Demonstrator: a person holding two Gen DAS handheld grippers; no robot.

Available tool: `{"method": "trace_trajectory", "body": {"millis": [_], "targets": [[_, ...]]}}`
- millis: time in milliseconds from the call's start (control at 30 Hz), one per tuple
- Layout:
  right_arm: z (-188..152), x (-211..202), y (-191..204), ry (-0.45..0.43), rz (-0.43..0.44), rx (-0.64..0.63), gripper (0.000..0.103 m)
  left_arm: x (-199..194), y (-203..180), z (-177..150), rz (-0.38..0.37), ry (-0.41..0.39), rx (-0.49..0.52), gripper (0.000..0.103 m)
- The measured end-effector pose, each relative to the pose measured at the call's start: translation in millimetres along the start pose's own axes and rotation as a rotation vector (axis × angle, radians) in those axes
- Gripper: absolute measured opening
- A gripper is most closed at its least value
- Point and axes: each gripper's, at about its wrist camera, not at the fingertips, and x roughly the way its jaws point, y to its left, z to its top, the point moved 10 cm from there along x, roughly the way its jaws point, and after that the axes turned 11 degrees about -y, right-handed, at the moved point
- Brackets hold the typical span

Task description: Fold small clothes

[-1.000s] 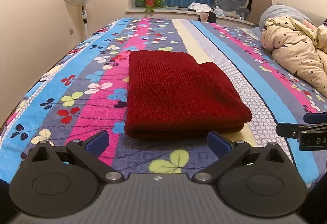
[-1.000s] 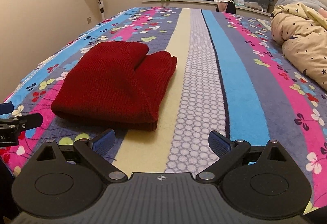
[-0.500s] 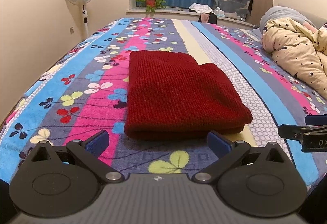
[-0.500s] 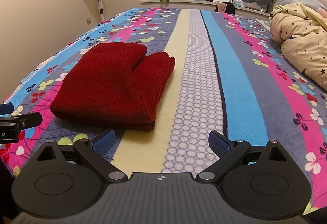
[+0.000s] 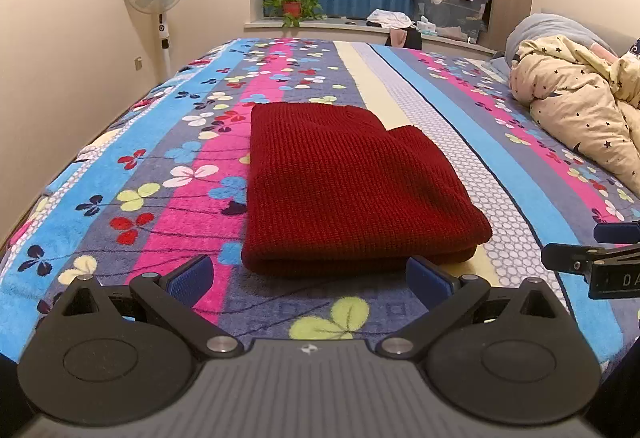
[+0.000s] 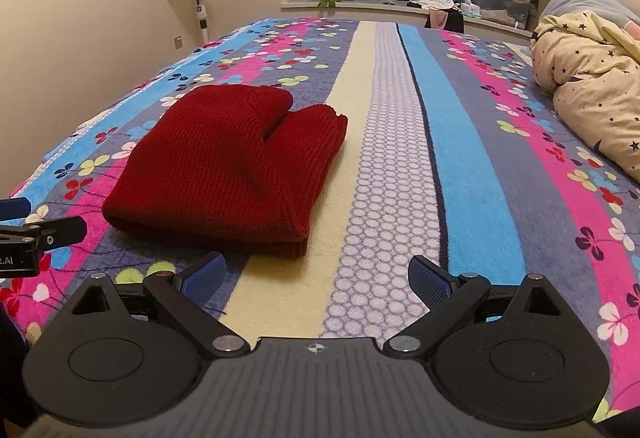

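On the striped floral bedspread (image 5: 168, 158), near its front edge, a folded red knit sweater (image 5: 352, 190) lies before the left gripper (image 5: 310, 274) and right gripper (image 6: 316, 276), fingers (image 5: 190, 274) spread, holding nothing.

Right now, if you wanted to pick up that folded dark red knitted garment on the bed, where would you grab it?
Probably the thick rounded fold edge of the folded dark red knitted garment nearest the left gripper, approached low from the front. That edge stands proud of the striped floral blanket, so open fingers could slide around it. The right gripper could take the near right corner.
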Motion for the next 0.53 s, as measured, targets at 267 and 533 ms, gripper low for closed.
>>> {"method": "trace_trajectory", "body": {"millis": [267,533], "targets": [[0.3,-1.0,0.4,-0.003,0.004,-0.002,0.098,0.6,0.3,0.1,-0.002,-0.001,-0.002,0.103],[1.6,-1.0,0.6,-0.006,0.014,-0.013,0.098,0.5,1.6,0.7,0.003,-0.007,-0.003,0.103]]}}
